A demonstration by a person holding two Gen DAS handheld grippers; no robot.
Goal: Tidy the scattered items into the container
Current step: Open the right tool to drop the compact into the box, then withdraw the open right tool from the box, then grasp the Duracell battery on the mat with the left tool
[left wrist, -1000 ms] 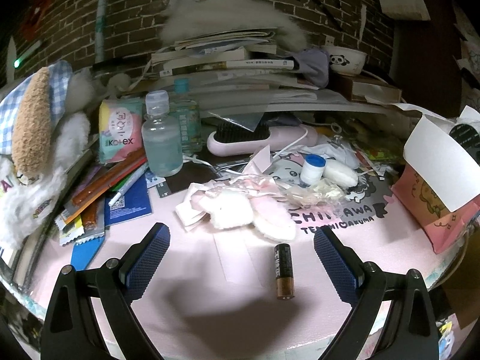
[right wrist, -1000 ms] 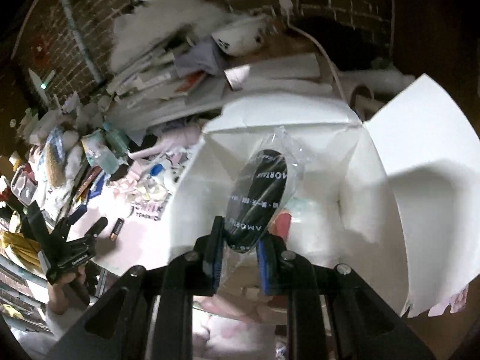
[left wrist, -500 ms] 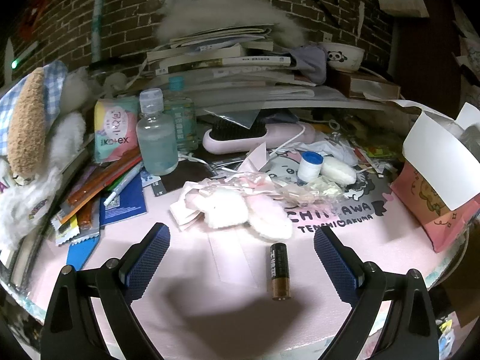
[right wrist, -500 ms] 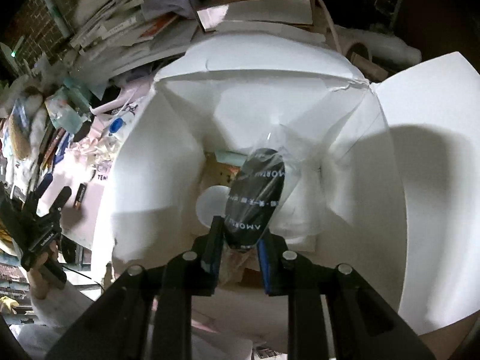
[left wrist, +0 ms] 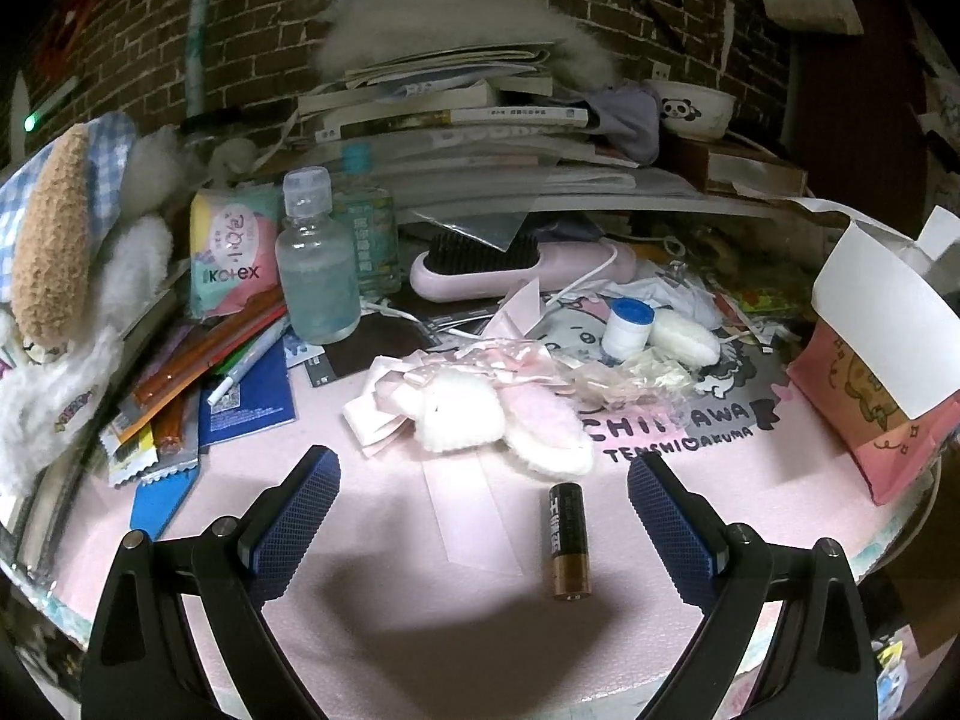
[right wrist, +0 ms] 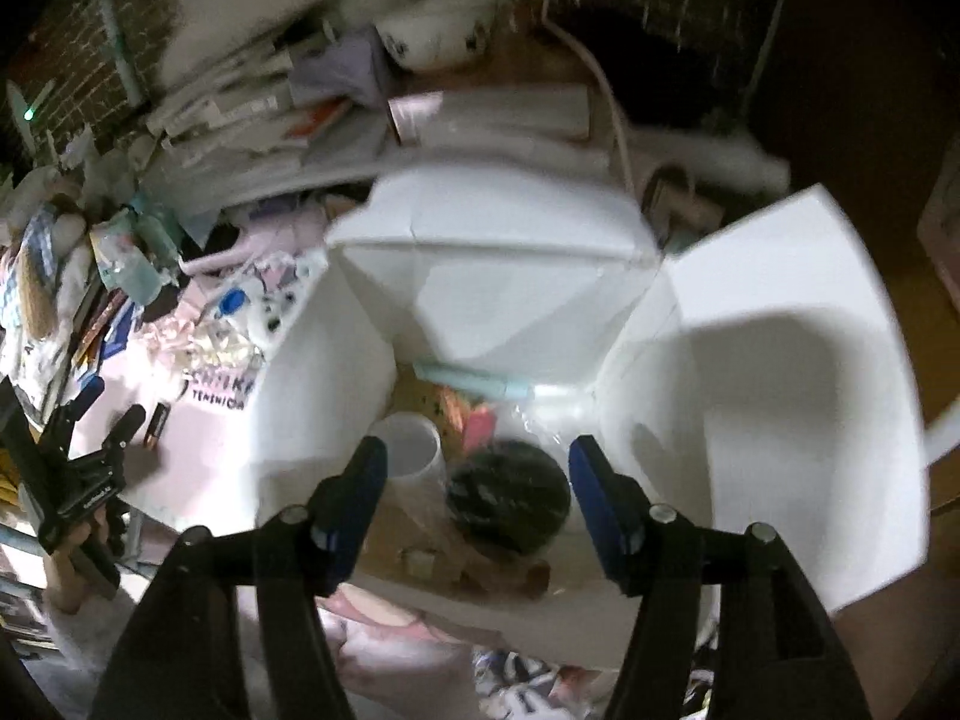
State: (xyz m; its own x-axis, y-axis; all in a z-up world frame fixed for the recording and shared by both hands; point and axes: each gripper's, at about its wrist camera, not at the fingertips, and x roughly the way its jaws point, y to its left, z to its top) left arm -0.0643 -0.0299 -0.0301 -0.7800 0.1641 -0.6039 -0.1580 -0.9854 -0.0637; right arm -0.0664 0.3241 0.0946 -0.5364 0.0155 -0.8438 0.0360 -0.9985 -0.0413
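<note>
- The left gripper [left wrist: 483, 507] hangs wide open and empty above the pink table [left wrist: 372, 612], a black-and-copper battery [left wrist: 566, 542] lying between its fingers.
- The right gripper [right wrist: 477, 495] gapes open over the white box [right wrist: 798, 324], holding nothing.
- Below it, a dark plastic-wrapped item [right wrist: 509, 495] lies inside the box beside a white cup [right wrist: 413, 438].
- Farther back, fluffy pads [left wrist: 498, 420] and a clear bottle [left wrist: 317, 261] crowd the table.

Left gripper [left wrist: 483, 495]: black angular arms, dark blue fingers [left wrist: 297, 519] with cross-hatched pads, silver screws at joints. Right gripper [right wrist: 477, 471]: same black frame, blue fingers [right wrist: 591, 495], round silver screws along the arms.
</note>
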